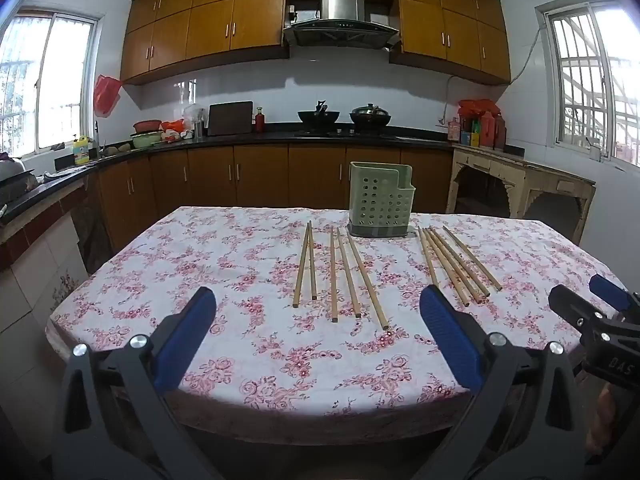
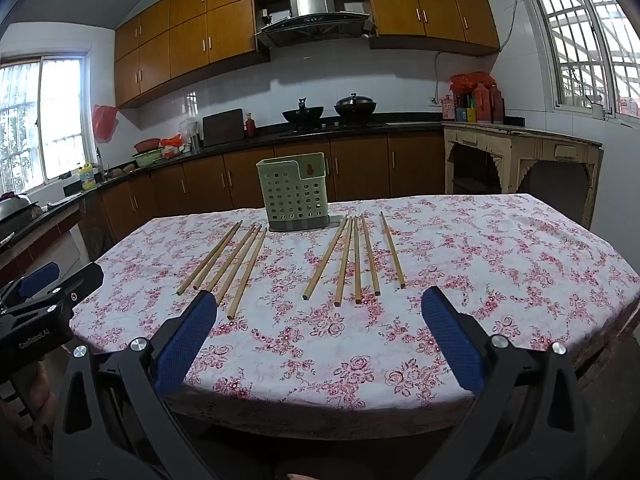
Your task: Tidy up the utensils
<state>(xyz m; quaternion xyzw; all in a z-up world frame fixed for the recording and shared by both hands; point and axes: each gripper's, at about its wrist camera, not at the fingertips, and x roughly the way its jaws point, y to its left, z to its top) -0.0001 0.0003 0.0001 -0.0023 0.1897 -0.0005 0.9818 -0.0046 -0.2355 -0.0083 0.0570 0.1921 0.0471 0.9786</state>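
Your left gripper (image 1: 316, 312) sat wide open w/ nothing between its blue pads (image 1: 448, 336), held low near the front edge of the table (image 1: 200, 248). Your right gripper (image 2: 320, 316) was the same: spread wide, empty, hovering just short of the sticks.

Where things were: the green holder (image 2: 294, 200) stood upright toward the far side of the floral cloth, approx centre. Ten wooden chopsticks lay flat in front of it in two loose groups. The left group (image 1: 336, 272) had five, fanned a bit, tips pointing roughly at the holder. The right group (image 2: 354, 256) had five too, a couple of them touching or crossing near the far ends.

Progress, as I judged it: basically zero. No stick showed above the holder's rim, and every chopstick I could count was on the cloth. Couldn't see down into the holder, tho. So the whole job was left: pick up each stick or bundle and stand it in the holder. Each gripper was lined up w/ its own group, so either could've started.
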